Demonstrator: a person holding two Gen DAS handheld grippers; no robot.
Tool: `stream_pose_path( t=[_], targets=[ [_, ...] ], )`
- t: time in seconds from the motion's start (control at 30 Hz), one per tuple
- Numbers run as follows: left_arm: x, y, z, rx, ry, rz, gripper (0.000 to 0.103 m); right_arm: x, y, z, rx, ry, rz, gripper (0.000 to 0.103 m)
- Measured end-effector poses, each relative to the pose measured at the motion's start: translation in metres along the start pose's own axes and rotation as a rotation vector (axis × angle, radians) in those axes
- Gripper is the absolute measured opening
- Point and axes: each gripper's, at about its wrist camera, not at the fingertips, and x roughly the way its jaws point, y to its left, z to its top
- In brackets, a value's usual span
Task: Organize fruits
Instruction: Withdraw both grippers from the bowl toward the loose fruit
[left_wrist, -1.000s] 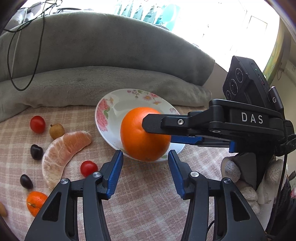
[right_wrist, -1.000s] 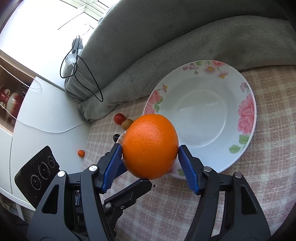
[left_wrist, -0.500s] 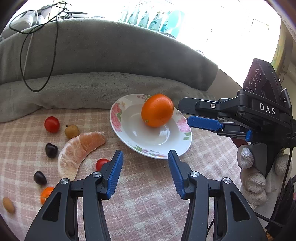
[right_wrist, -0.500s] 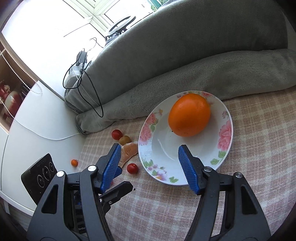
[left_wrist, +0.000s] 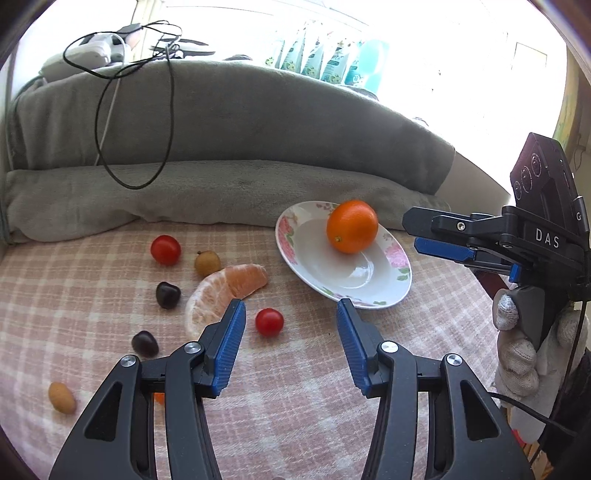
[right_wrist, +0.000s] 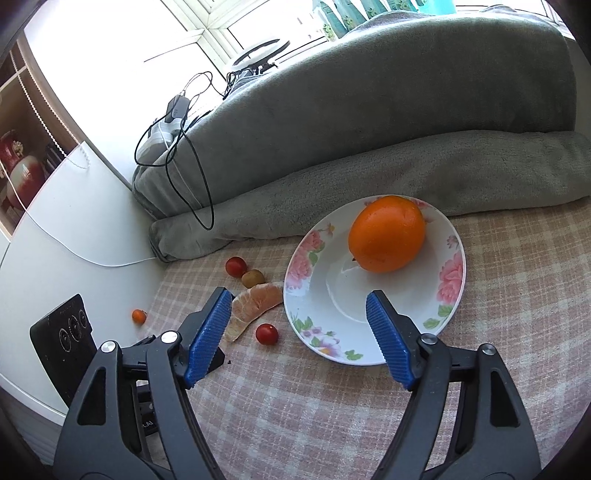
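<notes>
Orange (right_wrist: 386, 233) sits in the floral plate (right_wrist: 332, 343), both grippers (left_wrist: 288, 314) (right_wrist: 299, 301) wide open, holding nothing. Tomatoes (left_wrist: 269, 322), dark fruits (left_wrist: 168, 294), perhaps grapes, and a peeled segment (left_wrist: 225, 291) lie left; grey blanket (left_wrist: 221, 192) behind.
</notes>
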Motion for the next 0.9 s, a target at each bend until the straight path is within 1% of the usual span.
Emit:
stream_pose_path(
  t=[0.1, 0.37, 0.63, 0.77, 0.8, 0.83, 0.9],
  targets=[
    [-0.010, 0.013, -0.002, -0.007, -0.014, 0.039, 0.051, 0.002, 0.009, -0.003, -0.034, 0.003, -0.008, 0.078],
    [-0.040, 0.052, -0.012, -0.028, -0.054, 0.177, 0.051, 0.012, 0.034, -0.010, -0.142, 0.021, -0.001, 0.078],
    [-0.056, 0.094, -0.033, -0.099, -0.035, 0.272, 0.051, 0.032, 0.064, -0.029, -0.268, 0.083, 0.008, 0.078],
    [-0.062, 0.110, -0.042, -0.130, -0.024, 0.302, 0.051, 0.043, 0.071, -0.034, -0.289, 0.112, 0.011, 0.078],
    [-0.062, 0.114, -0.044, -0.138, -0.020, 0.307, 0.051, 0.045, 0.071, -0.035, -0.290, 0.120, 0.009, 0.076],
    [-0.062, 0.118, -0.046, -0.144, -0.014, 0.313, 0.051, 0.048, 0.072, -0.035, -0.293, 0.131, 0.003, 0.071],
    [-0.061, 0.123, -0.050, -0.156, -0.003, 0.323, 0.051, 0.055, 0.073, -0.036, -0.305, 0.156, -0.011, 0.065]
  ],
)
